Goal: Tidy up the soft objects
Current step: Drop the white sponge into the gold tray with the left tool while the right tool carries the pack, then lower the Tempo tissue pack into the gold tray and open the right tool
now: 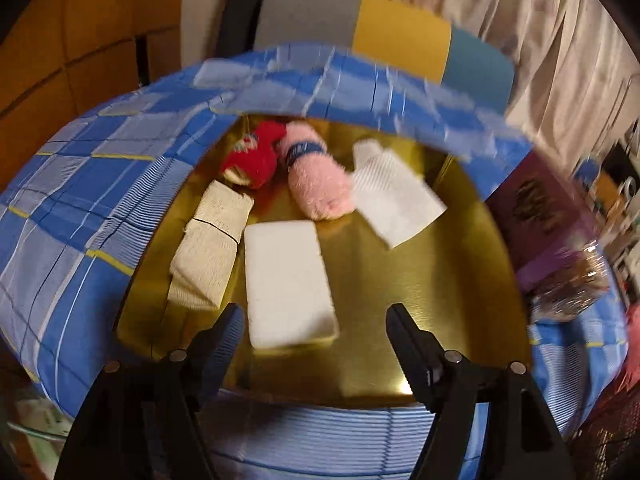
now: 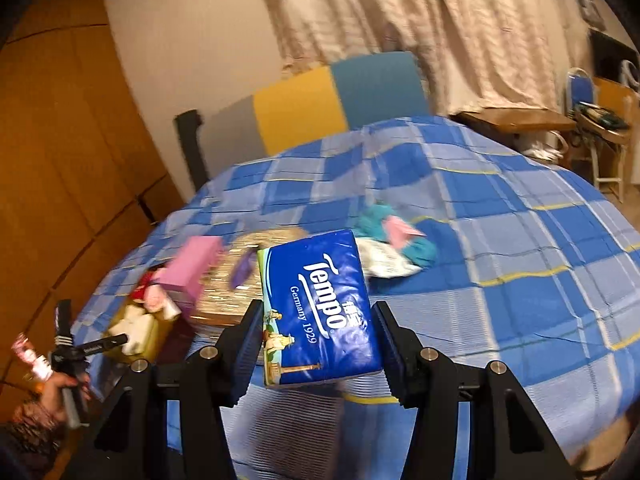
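The right hand-held gripper [image 2: 318, 346] pinches a blue tissue pack [image 2: 320, 308] at lower centre, printed "Tempo, Germany 1929". The left hand-held gripper [image 1: 316, 326] is spread wide, empty, above a white sponge [image 1: 288, 282] in the gold tray [image 1: 440, 280].

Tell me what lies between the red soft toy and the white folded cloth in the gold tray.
In the left wrist view, a pink fluffy roll lies between the red soft toy and the white folded cloth.
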`<state>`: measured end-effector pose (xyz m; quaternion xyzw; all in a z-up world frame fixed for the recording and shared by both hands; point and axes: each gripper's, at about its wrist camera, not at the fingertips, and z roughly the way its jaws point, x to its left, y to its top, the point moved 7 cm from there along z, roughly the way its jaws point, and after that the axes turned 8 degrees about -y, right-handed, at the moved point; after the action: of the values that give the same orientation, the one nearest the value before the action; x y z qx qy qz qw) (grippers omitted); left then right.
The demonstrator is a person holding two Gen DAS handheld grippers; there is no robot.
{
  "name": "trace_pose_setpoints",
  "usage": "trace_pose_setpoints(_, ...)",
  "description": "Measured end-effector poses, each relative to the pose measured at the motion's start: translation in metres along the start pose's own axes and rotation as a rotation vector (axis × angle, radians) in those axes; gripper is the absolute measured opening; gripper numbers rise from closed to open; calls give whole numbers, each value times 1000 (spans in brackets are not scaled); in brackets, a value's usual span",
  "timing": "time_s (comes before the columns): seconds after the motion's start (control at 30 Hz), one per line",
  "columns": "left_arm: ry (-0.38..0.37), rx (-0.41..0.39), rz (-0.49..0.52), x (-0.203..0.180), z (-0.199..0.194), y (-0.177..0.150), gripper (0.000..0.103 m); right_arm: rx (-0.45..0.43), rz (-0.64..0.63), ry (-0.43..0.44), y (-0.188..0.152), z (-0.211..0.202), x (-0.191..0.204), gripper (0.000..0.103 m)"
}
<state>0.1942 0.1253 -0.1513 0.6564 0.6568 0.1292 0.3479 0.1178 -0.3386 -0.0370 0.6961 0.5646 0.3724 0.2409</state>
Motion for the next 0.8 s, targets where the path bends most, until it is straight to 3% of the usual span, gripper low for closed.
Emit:
trace_pose_setpoints(0.07,-36,-55,-22,-1,-13,-6,74,-2,-27,41,2,0,26,54)
trace_pose_setpoints(0.23,-44,-119,-12,-20,-28,-15,73,23,-110,169,3,10,101,54)
trace_pose_setpoints(0.43,-54,-147,-39,-31,-37,-23,73,92,-214,299,-14,32,188,54)
trace_pose_setpoints(0.57,-21,-147,-67,-27,-43,-30,73,165,-281,363,-34,58,245,54)
trace_pose_setpoints(0.8,2,-160,-141,-7,-49,-32,73,290,-322,350,-57,127,312,54)
